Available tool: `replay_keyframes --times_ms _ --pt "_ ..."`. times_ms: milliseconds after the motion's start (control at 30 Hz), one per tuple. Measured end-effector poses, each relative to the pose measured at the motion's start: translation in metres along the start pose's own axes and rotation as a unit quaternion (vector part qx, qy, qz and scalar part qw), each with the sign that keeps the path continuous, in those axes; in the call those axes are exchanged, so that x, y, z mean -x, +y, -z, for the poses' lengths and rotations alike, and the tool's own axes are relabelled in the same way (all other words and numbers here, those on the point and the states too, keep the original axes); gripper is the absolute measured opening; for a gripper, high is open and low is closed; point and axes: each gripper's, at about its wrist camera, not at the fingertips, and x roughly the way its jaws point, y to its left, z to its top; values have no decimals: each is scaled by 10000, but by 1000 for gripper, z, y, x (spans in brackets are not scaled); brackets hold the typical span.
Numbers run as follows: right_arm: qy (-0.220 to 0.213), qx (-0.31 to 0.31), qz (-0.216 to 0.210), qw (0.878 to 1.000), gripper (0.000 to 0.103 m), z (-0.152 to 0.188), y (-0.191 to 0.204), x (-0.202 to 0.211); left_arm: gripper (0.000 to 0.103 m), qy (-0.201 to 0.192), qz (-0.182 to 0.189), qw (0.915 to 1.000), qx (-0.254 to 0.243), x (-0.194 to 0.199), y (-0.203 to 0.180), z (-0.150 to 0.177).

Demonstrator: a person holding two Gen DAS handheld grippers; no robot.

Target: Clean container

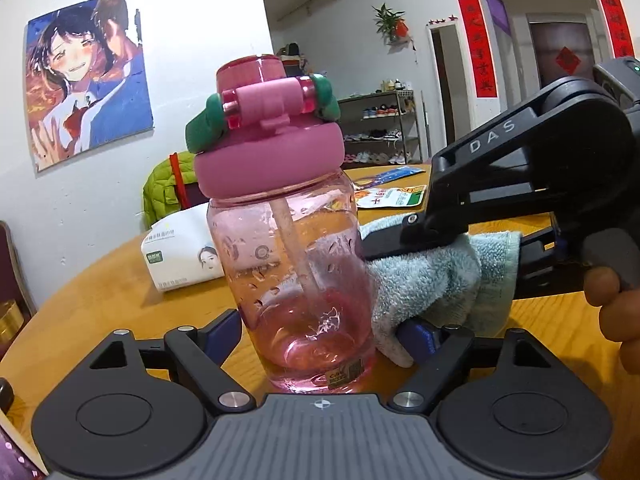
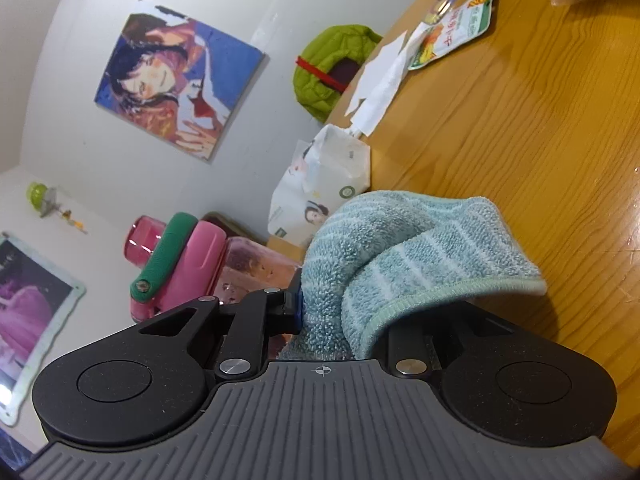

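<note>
The pink transparent water bottle [image 1: 296,264] stands upright on the round wooden table [image 1: 100,280], its pink lid [image 1: 268,160] with the green carry strap [image 1: 204,128] screwed on and the straw running down inside. It sits between the two blue-tipped fingers [image 1: 224,336] of the left tongs [image 1: 320,340], which stand apart either side of the bottle's base; whether the pads press on it I cannot tell, since the right-hand finger is partly buried under cloth and the left one looks just clear of the plastic.

The right tongs [image 2: 320,312] are clamped on a light blue striped towel [image 1: 432,280], bunched up and pushed against the bottle's side low down, on the side away from the tissue pack [image 1: 180,248]. From the right wrist view the towel [image 2: 400,256] drapes over the tongs' front and hides the tips. A person's hand [image 1: 616,304] grips the handle.

Droplets show on the bottle wall, so I'd judge the wiping is under way rather than finished: one flank is being rubbed, and the rest of the body, the lid and the far side look unwiped as yet. A snack packet [image 1: 392,196] lies farther back on the table, well apart from the work.
</note>
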Motion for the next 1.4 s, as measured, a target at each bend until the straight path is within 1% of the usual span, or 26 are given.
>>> replay_keyframes --times_ms 133,233,300,333,367,433,467,500,533,600,667,700,733,767,867,900,933,1000,1033,1067,1133,1233,1267,1300,1367,1400 --pt "-28 50 100 9999 26 1 -1 -1 75 -30 10 10000 -36 2 -1 0" --pt "-181 206 92 9996 22 2 4 3 72 -54 54 10000 -38 5 -3 1" --pt "-495 90 -347 9981 21 -1 5 14 71 -54 58 9999 -81 4 -5 1" --pt "-678 -32 -672 9954 20 -2 3 21 71 -52 56 9999 -105 4 -6 1" --pt "-872 -185 -1041 9906 19 -3 1 27 71 -50 49 9999 -127 3 -7 1" --pt "-1140 -573 -1757 9761 19 -4 -6 35 71 -53 57 9999 -140 2 -7 1" --pt "-1126 -817 -2045 9689 19 -5 -12 34 71 -59 71 9999 -140 2 -7 1" --pt "-992 -1010 -2210 9649 19 -5 -16 29 71 -62 74 9999 -142 2 -7 1" --pt "-801 -1179 -2236 9642 19 -4 -19 22 71 -64 71 9998 -146 2 -7 1" --pt "-592 -1303 -1903 9712 20 1 -23 11 71 -68 71 9999 -136 2 -7 1" --pt "-408 -1167 -1183 9852 21 2 -22 5 71 -77 101 9999 -111 2 -6 1" --pt "-263 -1173 -777 9897 21 2 -25 1 72 -72 109 9998 -117 2 -7 2" --pt "-116 -1246 -426 9912 21 3 -30 -4 72 -67 103 9998 -127 2 -7 2" --pt "-12 -1323 -257 9909 21 4 -34 -8 72 -63 92 9998 -135 3 -8 2" --pt "-74 -1168 -317 9926 22 3 -30 -7 72 -73 124 9999 -94 5 -7 2" --pt "-223 -1080 -549 9924 22 4 -26 -3 72 -71 130 9999 -87 5 -7 2" --pt "-377 -984 -907 9903 22 3 -21 2 72 -70 129 9999 -89 6 -7 2" --pt "-638 -851 -1561 9820 22 0 -14 11 72 -69 120 9998 -105 6 -9 2" --pt "-677 -838 -1768 9783 22 -1 -11 14 72 -69 119 9998 -109 7 -9 2" --pt "-646 -853 -1806 9777 22 -2 -10 13 72 -68 118 9998 -110 7 -9 3" --pt "-546 -958 -1599 9810 22 0 -13 8 72 -83 120 9998 -113 3 -5 3" --pt "-222 -1105 -742 9909 22 -1 -22 -5 72 -67 110 9998 -136 6 -9 4" --pt "-80 -1112 -435 9928 22 -1 -25 -10 72 -64 105 9998 -147 6 -9 4" --pt "3 -1117 -242 9934 22 -1 -27 -14 72 -64 106 9998 -147 6 -9 4" --pt "14 -1093 -227 9937 23 -1 -27 -14 72 -73 126 9998 -118 7 -9 4" --pt "-47 -1029 -349 9941 23 -2 -24 -11 72 -73 128 9998 -114 7 -9 4"
